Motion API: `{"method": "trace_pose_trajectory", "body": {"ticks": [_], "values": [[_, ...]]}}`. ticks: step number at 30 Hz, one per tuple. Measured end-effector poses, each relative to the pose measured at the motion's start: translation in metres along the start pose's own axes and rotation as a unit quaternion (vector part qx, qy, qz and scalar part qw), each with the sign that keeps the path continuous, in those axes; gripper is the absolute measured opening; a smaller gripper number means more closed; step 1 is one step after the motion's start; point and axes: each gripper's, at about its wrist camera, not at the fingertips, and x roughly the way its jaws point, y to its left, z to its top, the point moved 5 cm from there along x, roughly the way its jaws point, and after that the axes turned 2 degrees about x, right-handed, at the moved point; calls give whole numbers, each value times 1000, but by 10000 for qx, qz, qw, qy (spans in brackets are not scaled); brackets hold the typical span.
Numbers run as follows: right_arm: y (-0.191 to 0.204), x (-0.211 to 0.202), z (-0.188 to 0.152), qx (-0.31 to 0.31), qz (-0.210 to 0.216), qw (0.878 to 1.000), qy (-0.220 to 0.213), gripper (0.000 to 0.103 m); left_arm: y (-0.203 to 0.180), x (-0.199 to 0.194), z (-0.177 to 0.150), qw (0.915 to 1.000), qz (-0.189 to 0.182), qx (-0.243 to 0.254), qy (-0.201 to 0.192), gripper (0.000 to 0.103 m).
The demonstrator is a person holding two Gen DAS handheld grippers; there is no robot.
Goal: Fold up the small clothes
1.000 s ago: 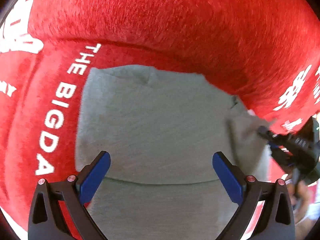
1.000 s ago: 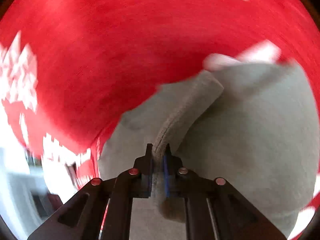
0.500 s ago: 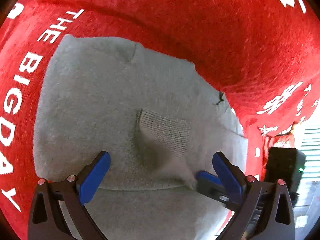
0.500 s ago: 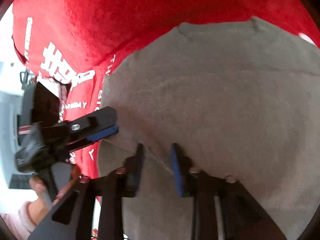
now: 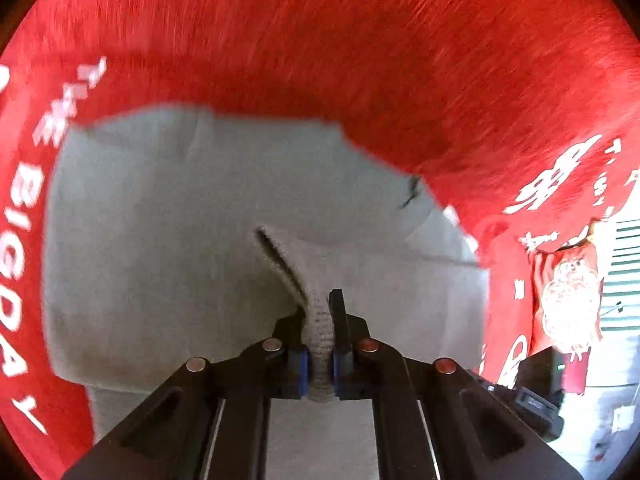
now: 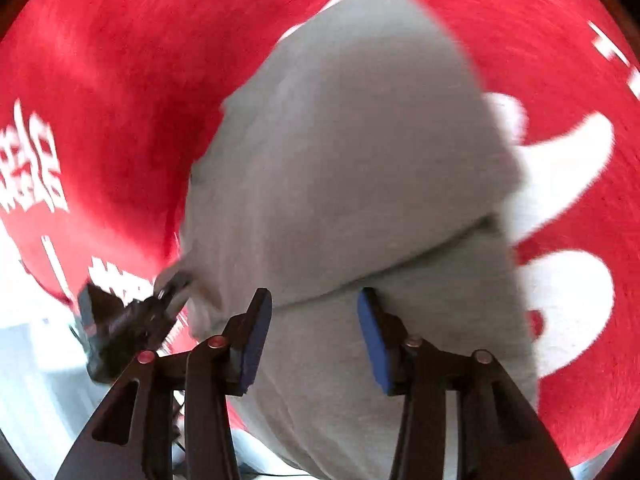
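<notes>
With the left hand-held gripper (image 5: 319,344) clamped on the ribbed cuff of the grey garment (image 5: 224,216) lying on the red cloth (image 5: 360,48), and the right hand-held gripper (image 6: 310,340) just opening with nothing pinched, I'd carry that cuff low so the fold lands flat.

Both wrist cameras look steeply down, close over the same grey garment (image 5: 200,248) on red cloth (image 6: 120,100).

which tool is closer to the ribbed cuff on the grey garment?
Left. The left tool is clamped on the ribbed cuff. The right tool hangs open over the garment's body, its jaws just widened, gripping nothing.
</notes>
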Motion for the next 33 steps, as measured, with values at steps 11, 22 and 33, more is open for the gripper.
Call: {"method": "trace_pose_trajectory", "body": {"ticks": [11, 22, 33], "values": [[-31, -35, 31, 283, -103, 9982, -520, 30, 59, -9, -14, 9978, 621, -39, 210, 9], [-45, -51, 46, -8, -425, 9962, -758, 6, 48, 1, -23, 9892, 1303, 663, 119, 9], [-28, -62, 19, -650, -852, 9931, -470, 43, 76, -32, -20, 9900, 1371, 312, 97, 9]]}}
